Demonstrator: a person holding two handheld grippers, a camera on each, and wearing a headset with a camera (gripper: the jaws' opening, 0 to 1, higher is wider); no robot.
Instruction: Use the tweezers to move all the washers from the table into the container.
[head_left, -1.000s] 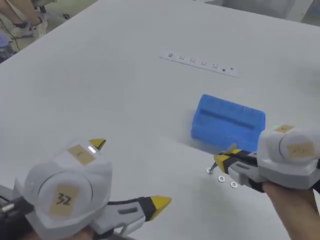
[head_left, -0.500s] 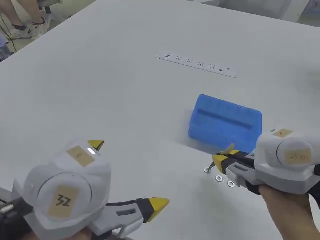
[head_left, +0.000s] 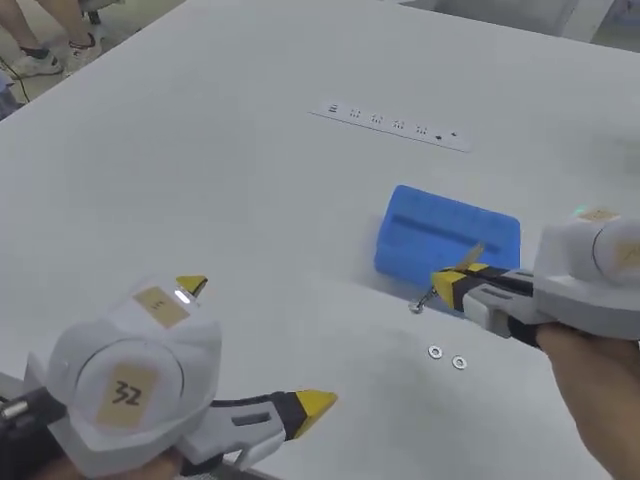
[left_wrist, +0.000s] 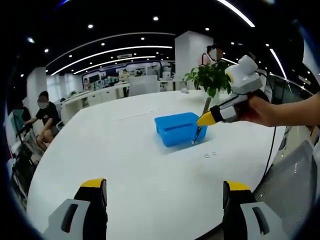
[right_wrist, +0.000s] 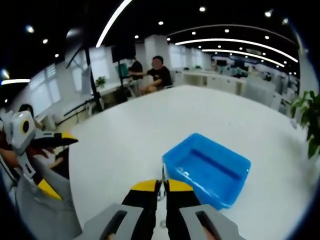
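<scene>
**Station status: right claw clamped on tweezers beside the container**

1. The white tabletop (head_left: 200, 180) carries all the work items.
2. The blue container (head_left: 447, 235) is a rectangular tray. It stands right of centre in the head view, with its mouth facing up.
3. The left claw (head_left: 255, 345) hovers over the near left part of the tabletop, well apart from the container. Its two yellow-tipped jaws are spread wide. Nothing lies between them and they touch nothing.
4. The right claw (right_wrist: 161, 185) is at the near side of the container. Its jaws are drawn almost together, and a thin pair of tweezers is gripped between them.
5. A white power strip (head_left: 390, 127) lies flat beyond the container, near the far part of the tabletop.
6. The tweezers (head_left: 427, 298) slant down and forward out of the right claw. Their tip is just beside the near wall of the container, close to the tabletop surface. Whether the tip carries a washer cannot be told at this size.
7. Two washers (head_left: 434, 351) lie flat on the tabletop, side by side. They are near the tweezers tip and outside the container.
</scene>
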